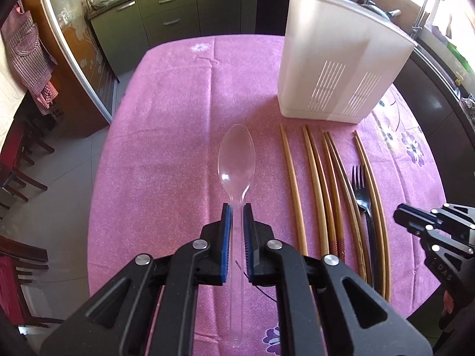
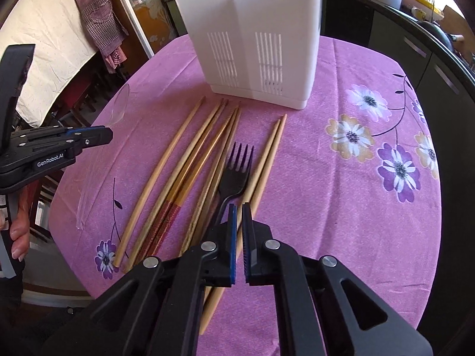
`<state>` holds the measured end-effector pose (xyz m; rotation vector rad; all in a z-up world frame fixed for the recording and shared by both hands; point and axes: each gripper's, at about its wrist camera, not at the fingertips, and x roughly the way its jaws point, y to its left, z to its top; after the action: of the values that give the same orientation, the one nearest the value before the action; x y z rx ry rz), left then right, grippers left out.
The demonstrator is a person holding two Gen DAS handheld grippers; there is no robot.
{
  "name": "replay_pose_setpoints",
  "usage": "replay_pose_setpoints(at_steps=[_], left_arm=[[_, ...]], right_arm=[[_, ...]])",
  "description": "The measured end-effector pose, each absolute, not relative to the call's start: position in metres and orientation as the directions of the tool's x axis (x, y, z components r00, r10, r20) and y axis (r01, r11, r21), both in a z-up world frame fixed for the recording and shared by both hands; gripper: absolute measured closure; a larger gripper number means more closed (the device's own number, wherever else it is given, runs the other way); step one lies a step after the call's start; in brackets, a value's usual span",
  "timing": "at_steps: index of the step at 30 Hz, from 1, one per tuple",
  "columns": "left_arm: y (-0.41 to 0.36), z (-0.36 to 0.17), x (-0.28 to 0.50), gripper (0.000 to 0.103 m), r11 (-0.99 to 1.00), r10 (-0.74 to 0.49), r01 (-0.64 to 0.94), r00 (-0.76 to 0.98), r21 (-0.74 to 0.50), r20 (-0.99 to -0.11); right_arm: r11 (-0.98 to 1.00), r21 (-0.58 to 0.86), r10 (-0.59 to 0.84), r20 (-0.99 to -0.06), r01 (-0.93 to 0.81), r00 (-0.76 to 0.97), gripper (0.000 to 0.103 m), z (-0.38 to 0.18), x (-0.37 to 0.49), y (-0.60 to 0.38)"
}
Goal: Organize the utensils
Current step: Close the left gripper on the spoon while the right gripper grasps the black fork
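A clear plastic spoon [image 1: 236, 160] lies on the pink tablecloth [image 1: 166, 148], handle towards me. My left gripper [image 1: 236, 207] straddles its handle with the jaws narrowly open, pads not visibly touching it. To the right lie several wooden chopsticks [image 1: 314, 184] and a black plastic fork [image 1: 360, 190]. In the right wrist view the fork [image 2: 237, 169] lies among the chopsticks [image 2: 178, 166]. My right gripper [image 2: 239, 207] is shut and empty, just above the fork's handle. The white slotted utensil holder [image 1: 341, 59] stands upright behind them, also in the right wrist view [image 2: 252, 35].
The table's left edge drops to a tiled floor with dark chairs [image 1: 17, 160]. Kitchen cabinets [image 1: 178, 20] stand behind the table. A sink counter [image 1: 439, 47] runs along the right. The left gripper shows at the left of the right wrist view [image 2: 89, 138].
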<state>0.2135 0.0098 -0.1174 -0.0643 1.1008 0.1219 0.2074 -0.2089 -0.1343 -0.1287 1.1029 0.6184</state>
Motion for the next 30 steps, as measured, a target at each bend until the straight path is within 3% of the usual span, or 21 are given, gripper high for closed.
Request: replay_pose_setpoints(at_steps=[12,25,30], left_arm=[[0.012,-0.099,0.191,0.094,0.995,0.049,-0.096,0.534,-0.003,-0.844],[0.014,-0.1,0.185,0.094,0.997,0.013,-0.073,0.543,-0.031,-0.839],[0.015,-0.099,0.185,0.094,0.997,0.015,-0.073,0.548,-0.029,-0.836]], right_arm=[[0.856,0.222,0.36,-0.905,-0.467,0.228,0.101,-0.15,0.227,-0.181],[0.868,0.199,0.329,-0.916,-0.454,0.228,0.096,-0.15,0.227,-0.172],[0.874,0.178,0.3,-0.93,-0.452,0.214,0.089,-0.157,0.231,-0.164]])
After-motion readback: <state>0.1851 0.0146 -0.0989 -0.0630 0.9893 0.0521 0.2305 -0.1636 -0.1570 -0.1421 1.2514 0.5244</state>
